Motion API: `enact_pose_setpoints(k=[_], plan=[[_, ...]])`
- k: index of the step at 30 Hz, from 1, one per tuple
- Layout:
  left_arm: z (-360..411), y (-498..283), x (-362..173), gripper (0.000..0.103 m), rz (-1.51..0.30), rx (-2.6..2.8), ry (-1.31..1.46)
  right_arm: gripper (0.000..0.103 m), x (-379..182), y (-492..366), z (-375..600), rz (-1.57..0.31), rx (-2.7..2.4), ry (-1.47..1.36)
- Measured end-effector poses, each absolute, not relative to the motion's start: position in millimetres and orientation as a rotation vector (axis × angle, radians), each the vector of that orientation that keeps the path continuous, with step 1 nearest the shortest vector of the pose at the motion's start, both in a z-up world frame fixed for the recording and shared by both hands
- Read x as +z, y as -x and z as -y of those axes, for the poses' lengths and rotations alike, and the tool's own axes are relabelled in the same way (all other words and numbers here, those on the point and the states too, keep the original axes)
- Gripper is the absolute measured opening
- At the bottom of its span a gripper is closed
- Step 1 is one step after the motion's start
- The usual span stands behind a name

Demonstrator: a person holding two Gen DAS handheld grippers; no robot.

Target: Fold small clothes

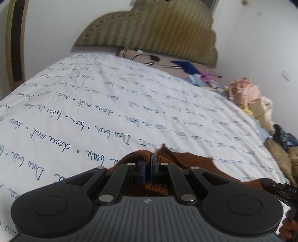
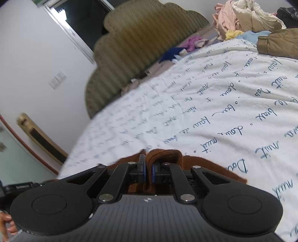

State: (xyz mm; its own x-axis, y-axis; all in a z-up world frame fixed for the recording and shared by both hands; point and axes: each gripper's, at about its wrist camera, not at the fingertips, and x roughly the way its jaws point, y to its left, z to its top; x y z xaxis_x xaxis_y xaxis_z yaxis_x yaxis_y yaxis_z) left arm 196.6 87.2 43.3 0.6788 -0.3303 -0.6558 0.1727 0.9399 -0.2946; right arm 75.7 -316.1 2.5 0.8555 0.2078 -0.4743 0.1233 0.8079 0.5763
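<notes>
Where the bed (image 1: 111,104) meets its near edge, a brown knit (image 1: 186,160) is pinched by both the left gripper (image 1: 148,163) and right gripper (image 2: 148,167) (its spread is hidden beneath them); far-corner clothes (image 2: 242,16) are blurred.

Rust-brown knit garment (image 1: 178,160); bunched, edges lifted off the bed

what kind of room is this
Most likely a bedroom. A bed with a white sheet printed in handwriting fills both views, a padded scalloped headboard stands against the wall, and a heap of unfolded clothes lies along the bed's far side.
</notes>
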Motion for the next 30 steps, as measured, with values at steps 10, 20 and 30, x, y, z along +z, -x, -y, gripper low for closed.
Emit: enact_pose_setpoints(k=[10, 20, 30], plan=[[-82, -227, -2, 0.018, -0.878, -0.182, 0.189, 0.043, -45, -121, 318, -0.683, -0.019, -0.681], [-139, -130, 26, 0.069, -0.728, -0.275, 0.126, 0.054, -13, -8, 316, -0.548, -0.012, -0.514], [-172, -55, -9, 0.069, -0.751, -0.39, 0.109, 0.054, -37, 62, 289, -0.573, 0.145, -0.583]])
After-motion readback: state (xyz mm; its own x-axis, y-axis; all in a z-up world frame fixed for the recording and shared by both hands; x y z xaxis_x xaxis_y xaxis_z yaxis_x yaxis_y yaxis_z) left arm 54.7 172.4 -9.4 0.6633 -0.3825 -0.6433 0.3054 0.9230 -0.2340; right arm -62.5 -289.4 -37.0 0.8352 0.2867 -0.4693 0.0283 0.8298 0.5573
